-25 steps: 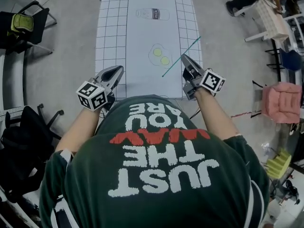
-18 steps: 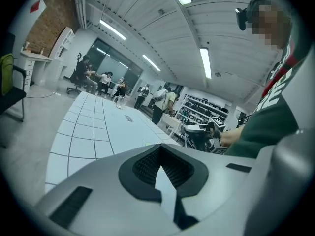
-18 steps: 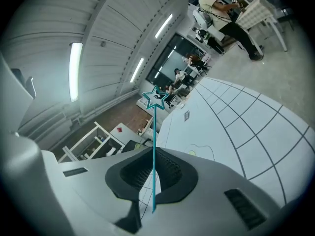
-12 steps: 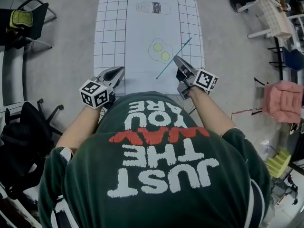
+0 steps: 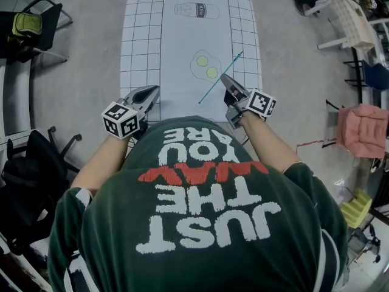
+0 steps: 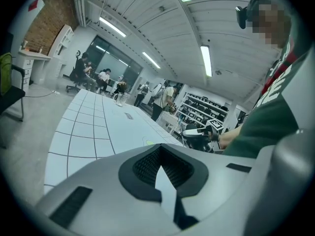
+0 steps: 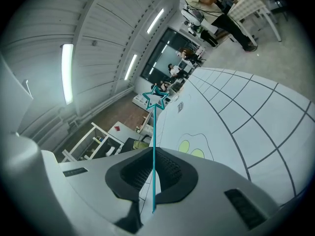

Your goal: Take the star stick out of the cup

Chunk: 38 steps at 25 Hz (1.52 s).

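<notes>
My right gripper (image 5: 226,81) is shut on a thin teal star stick (image 5: 233,61) above the near right part of the white gridded table (image 5: 141,35). In the right gripper view the star stick (image 7: 153,136) runs straight up from between the jaws of my right gripper (image 7: 152,183), with its outlined star (image 7: 155,100) at the top. My left gripper (image 5: 152,90) hovers at the table's near left edge. It is shut with nothing in it, as the left gripper view (image 6: 162,175) also shows. A clear cup (image 6: 119,98) stands far down the table.
Printed on the table are a milk bottle (image 5: 196,10) and fried eggs (image 5: 205,66). Black chairs (image 5: 30,23) stand left of the table; a white chair (image 5: 349,17) and a pink seat (image 5: 361,129) are on the right. People stand in the background beyond the table's far end.
My right gripper, still holding the stick, has shifted a little to the left over the table's near end. The left gripper has barely moved.
</notes>
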Each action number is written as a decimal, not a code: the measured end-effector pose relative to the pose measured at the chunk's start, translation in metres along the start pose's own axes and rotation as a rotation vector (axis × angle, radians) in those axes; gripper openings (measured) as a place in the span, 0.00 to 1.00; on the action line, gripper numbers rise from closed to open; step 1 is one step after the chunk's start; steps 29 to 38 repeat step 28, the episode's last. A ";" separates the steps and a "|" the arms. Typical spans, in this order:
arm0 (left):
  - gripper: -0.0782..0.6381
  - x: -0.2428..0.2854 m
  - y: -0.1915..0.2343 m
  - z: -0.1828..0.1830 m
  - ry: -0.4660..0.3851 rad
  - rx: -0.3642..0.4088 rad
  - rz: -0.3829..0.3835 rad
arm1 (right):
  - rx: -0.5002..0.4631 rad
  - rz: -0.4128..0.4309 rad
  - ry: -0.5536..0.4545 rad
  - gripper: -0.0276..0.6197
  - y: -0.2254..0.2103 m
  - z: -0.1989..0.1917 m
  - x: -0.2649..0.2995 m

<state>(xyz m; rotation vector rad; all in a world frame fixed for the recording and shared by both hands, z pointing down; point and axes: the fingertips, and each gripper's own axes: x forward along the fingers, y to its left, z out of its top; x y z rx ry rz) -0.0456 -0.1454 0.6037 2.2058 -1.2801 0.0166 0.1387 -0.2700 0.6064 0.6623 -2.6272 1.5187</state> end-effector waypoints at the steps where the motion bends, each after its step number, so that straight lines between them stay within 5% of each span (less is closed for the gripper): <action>1: 0.12 0.000 0.000 0.000 -0.002 0.000 0.000 | -0.002 0.004 -0.002 0.11 0.000 0.000 0.001; 38: 0.12 0.000 0.004 0.000 -0.004 -0.002 0.006 | 0.043 -0.060 -0.003 0.11 -0.019 -0.004 -0.003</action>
